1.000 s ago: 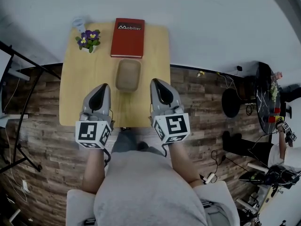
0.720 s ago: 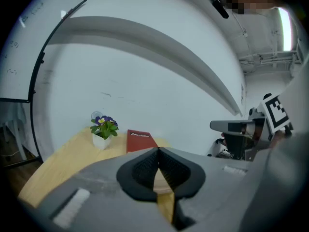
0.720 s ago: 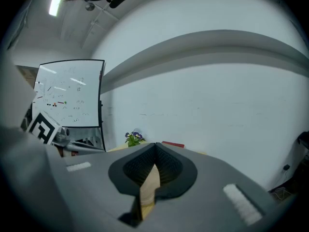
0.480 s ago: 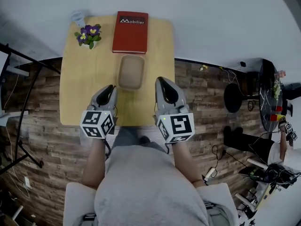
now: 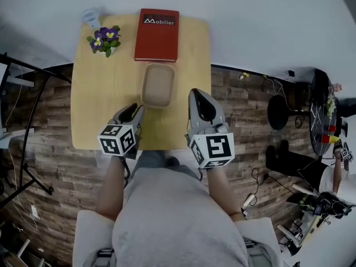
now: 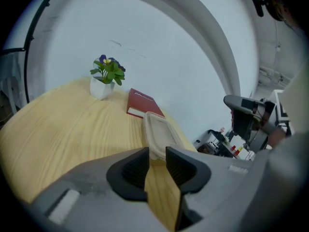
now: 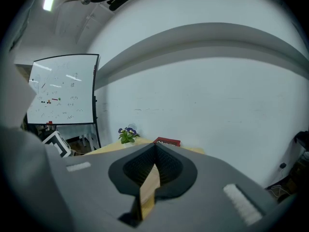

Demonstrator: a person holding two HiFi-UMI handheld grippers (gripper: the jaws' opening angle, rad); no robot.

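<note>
A tan lidded container (image 5: pixel 158 85) lies in the middle of the small wooden table (image 5: pixel 100 104), just ahead of both grippers. My left gripper (image 5: pixel 133 111) hovers over the table's near edge, pointing down at the container (image 6: pixel 159 132), jaws parted by a narrow gap with nothing between them (image 6: pixel 157 158). My right gripper (image 5: pixel 199 96) is held higher beside the container's right side, jaws shut and empty (image 7: pixel 155 153), aimed level toward the wall. A red book (image 5: pixel 157 26) lies behind the container.
A small potted plant with purple flowers (image 5: pixel 102 39) stands at the table's far left corner by a clear cup (image 5: pixel 91 16). A white wall runs behind the table. A whiteboard (image 7: pixel 60 91) stands at the left. Cables and gear (image 5: pixel 311 115) lie on the wood floor at the right.
My left gripper has tipped downward toward the table and its jaws have parted slightly. Both grippers drew back a little toward the near edge; the right one stays shut.
</note>
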